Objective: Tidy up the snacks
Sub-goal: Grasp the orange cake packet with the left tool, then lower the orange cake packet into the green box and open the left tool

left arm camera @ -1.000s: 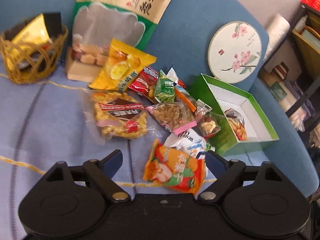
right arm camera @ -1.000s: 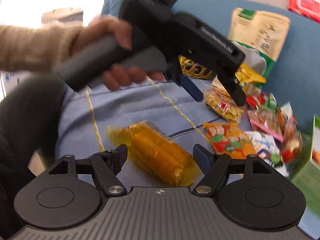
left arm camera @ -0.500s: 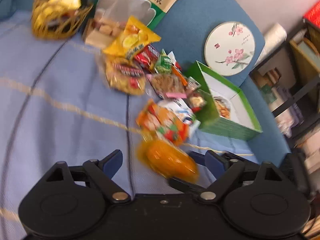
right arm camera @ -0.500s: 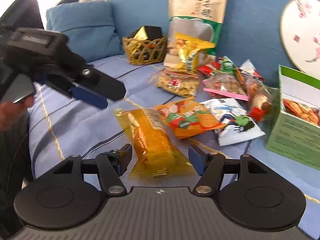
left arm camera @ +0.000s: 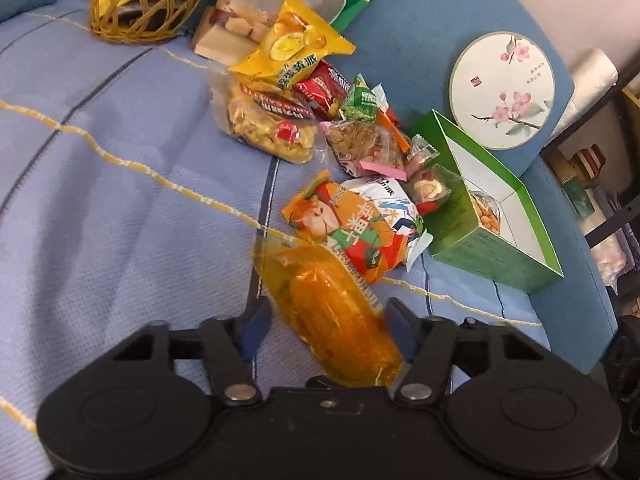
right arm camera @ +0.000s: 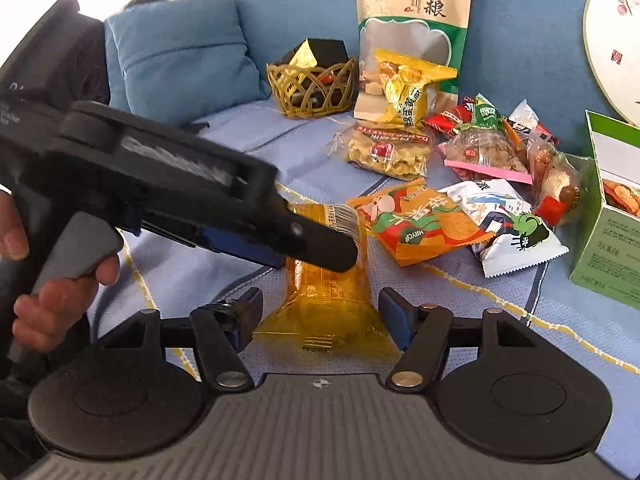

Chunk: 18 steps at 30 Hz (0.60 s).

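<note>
Closing around the yellow corn packet, both downward-tilted grippers, fingers not yet pressing.

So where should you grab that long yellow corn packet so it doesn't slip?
Probably across the fat middle of the yellow corn packet, squeezing its two long sides. The cob inside is firm there, while the flat sealed ends are thin, floppy film. It lies flat on the blue cover, so come down from above. The left tongs already straddle it and are closing; the right tongs straddle the near flat end, also closing.
</note>
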### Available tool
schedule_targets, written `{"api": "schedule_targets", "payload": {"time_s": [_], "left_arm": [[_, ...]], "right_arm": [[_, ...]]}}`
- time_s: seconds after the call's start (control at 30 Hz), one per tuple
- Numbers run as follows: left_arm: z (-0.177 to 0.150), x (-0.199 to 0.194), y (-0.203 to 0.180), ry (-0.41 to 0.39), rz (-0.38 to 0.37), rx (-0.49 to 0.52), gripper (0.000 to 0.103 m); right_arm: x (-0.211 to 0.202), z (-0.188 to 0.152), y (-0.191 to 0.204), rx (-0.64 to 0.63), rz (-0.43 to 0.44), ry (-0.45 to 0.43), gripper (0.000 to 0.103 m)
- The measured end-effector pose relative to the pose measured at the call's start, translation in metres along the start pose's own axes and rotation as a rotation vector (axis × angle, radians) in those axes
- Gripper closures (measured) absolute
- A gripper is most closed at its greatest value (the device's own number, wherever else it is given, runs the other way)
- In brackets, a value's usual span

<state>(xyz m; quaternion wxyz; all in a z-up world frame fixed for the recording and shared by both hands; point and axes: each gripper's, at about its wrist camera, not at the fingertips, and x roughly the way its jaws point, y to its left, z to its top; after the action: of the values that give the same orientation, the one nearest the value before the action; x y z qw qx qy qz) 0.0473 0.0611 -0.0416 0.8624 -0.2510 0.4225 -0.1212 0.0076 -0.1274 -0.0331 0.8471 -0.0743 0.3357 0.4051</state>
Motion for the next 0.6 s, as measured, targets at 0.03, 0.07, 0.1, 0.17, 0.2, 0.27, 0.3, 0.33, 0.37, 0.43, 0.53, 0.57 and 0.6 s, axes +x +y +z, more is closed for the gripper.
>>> {"api": "schedule_targets", "payload": {"time_s": [0.03,0.07,0.1,0.17,0.2,0.27,0.3,0.33,0.37,0.43,0.53,0.57,0.6], "left_arm": [[0.0,0.0,-0.001,-0.004,-0.004,-0.009,0.051],[0.0,0.0,-0.003,-0.003,-0.009,-0.02,0.06],[0.001,-0.001,-0.006,-0.009,-0.008,-0.019,0.064],[0.002,-0.006,-0.018,-0.031,-0.007,0.019,0.073],[0.003,-0.009,-0.024,-0.047,-0.009,0.036,0.074],[0.009,-0.017,-0.036,-0.077,-0.025,0.064,0.074],[0.012,-0.021,-0.042,-0.091,-0.036,0.074,0.074],[0.016,-0.023,-0.049,-0.104,-0.046,0.086,0.074],[0.02,-0.025,-0.057,-0.117,-0.059,0.108,0.074],[0.029,-0.023,-0.075,-0.134,-0.084,0.144,0.074],[0.042,-0.01,-0.105,-0.15,-0.125,0.193,0.075],[0.046,-0.003,-0.114,-0.151,-0.139,0.207,0.075],[0.049,0.005,-0.123,-0.15,-0.154,0.223,0.075]], "right_arm": [[-0.001,0.0,0.003,-0.011,-0.009,0.0,0.01],[-0.004,0.0,0.004,-0.014,-0.014,-0.003,0.012],[-0.006,0.0,0.004,-0.014,-0.021,-0.011,0.015],[-0.013,0.002,0.001,-0.011,-0.027,-0.032,0.019],[-0.019,0.003,0.0,-0.01,-0.034,-0.054,0.02],[-0.031,0.007,-0.001,-0.018,-0.056,-0.102,0.021],[-0.038,0.009,-0.002,-0.024,-0.066,-0.128,0.021],[-0.045,0.011,-0.005,-0.026,-0.078,-0.158,0.021],[-0.052,0.012,-0.008,-0.024,-0.092,-0.185,0.021],[-0.062,0.017,-0.018,-0.02,-0.132,-0.235,0.021],[-0.075,0.021,-0.038,0.009,-0.205,-0.292,0.022],[-0.078,0.022,-0.045,0.019,-0.231,-0.304,0.022],[-0.081,0.022,-0.054,0.032,-0.255,-0.314,0.022]]}}
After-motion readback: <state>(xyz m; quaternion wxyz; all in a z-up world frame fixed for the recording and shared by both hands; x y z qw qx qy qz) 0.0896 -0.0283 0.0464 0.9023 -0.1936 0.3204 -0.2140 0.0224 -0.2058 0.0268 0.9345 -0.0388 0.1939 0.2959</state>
